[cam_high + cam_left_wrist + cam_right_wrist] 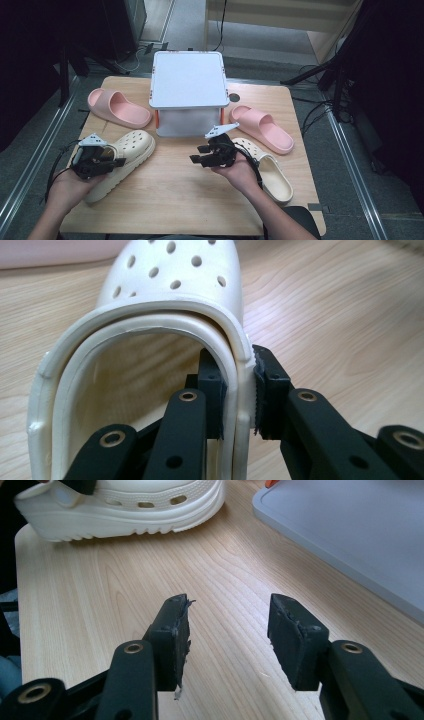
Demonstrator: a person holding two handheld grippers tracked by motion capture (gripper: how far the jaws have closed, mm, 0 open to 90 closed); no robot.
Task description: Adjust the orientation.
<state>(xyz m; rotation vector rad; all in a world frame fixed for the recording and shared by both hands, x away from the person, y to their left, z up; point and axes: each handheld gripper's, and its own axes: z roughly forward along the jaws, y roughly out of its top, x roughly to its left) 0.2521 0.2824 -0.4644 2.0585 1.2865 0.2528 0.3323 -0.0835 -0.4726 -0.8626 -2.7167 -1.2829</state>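
A cream perforated clog (122, 157) lies at the left of the wooden table (185, 200). My left gripper (112, 162) is shut on the side wall of that clog (170, 285), near the heel opening. One jaw is inside the clog and the other outside, and the left gripper (239, 385) has both pads pressed on the rim. My right gripper (196, 160) hovers over the table's middle, open, with nothing between its jaws (229, 630). A second cream clog (267, 172) lies behind the right hand. The first clog (125, 505) shows far off in the right gripper view.
A grey-white lidded box (187, 92) stands at the back centre; its lid (350, 535) is near the right gripper. One pink slide (117, 107) lies left of the box and another (262, 127) to its right. Bare wood stretches between the two hands.
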